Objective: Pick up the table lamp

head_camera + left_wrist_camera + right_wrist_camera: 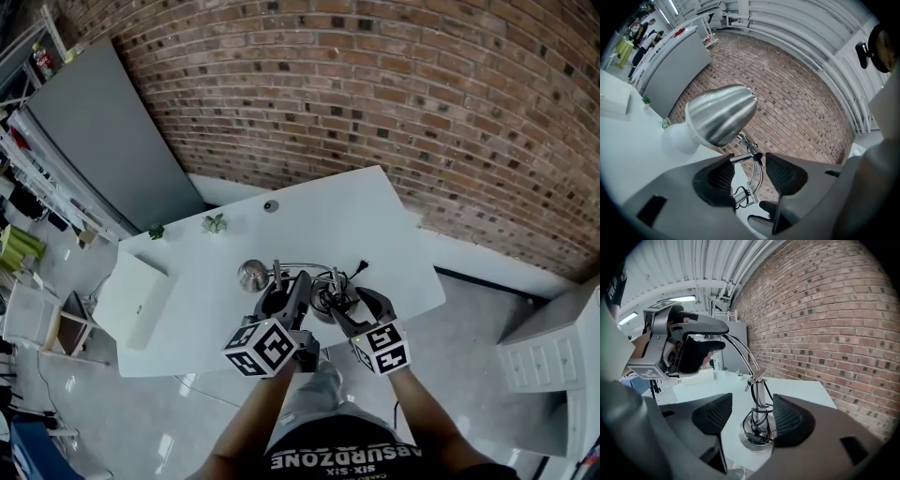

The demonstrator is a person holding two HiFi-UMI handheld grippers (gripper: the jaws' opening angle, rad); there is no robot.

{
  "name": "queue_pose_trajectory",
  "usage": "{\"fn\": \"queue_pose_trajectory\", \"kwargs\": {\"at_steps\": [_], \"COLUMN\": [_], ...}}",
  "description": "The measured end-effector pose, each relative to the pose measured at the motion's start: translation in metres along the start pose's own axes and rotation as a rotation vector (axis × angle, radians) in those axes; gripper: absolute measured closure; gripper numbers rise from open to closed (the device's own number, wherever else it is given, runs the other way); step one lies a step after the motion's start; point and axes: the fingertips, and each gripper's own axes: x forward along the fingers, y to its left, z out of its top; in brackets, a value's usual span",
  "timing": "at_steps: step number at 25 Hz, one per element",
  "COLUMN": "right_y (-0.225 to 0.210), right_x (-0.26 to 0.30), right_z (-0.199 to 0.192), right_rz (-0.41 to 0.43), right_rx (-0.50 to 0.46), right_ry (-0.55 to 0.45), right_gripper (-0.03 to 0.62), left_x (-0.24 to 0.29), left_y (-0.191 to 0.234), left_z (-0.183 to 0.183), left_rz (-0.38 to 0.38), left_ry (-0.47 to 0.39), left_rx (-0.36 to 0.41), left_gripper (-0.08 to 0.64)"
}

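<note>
Straddling the thin curved arm (758,180) of the table lamp (251,275), the left tongs (749,165) stand apart, not clamped; the right tongs (752,405) gape too around the stem (760,397) above the round base (757,442), I think to steady both ends. Its cord (752,425), wound on the stem, may snag. The lamp stands near the front edge of the white worktop (394,234); a white box (141,298) lies well apart.

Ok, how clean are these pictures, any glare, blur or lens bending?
Head view: sharp and evenly lit, but the lens bows the brick wall into arcs. Left gripper view: heavy fisheye, black corners, a soft sheen on the lamp shade. Right gripper view: same black corners, the lamp base sharp, the ceiling light blown out white.
</note>
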Motion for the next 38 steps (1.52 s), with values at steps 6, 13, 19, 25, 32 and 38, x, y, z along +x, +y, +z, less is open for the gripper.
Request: {"fn": "queue_pose_trajectory", "kwargs": {"at_steps": [6,13,19,25,32,38], "right_y": [-0.005,-0.009,-0.007,-0.014,-0.015,-0.015], "right_x": [0.023,0.044,0.059,0.071,0.073,0.072], "right_z": [-0.003,-0.005,-0.005,-0.002,-0.006,-0.006], "right_rz": [0.028,0.044,0.063,0.006,-0.018,-0.018], "right_rx": [-0.006,-0.02,-0.049,-0.079,-0.041,-0.032], "right_ry": [0.02,0.031,0.04,0.032,0.013,-0.008], "right_gripper": [0.344,0.344,0.345,0.355,0.472,0.472], "left_x": [0.009,0.013,0.013,0.015,0.015,0.014], "left_y": [0.003,0.008,0.008,0.003,0.001,0.0], "left_z": [0.005,0.011,0.016,0.018,0.018,0.018], "left_rz": [0.016,0.026,0.038,0.004,-0.03,-0.033], "left_ry": [-0.031,-0.073,-0.102,-0.126,-0.157,-0.153], "left_rx": [-0.043,-0.097,-0.098,-0.103,-0.128,-0.124], "left_gripper": [0.37,0.371,0.38,0.427,0.48,0.48]}}
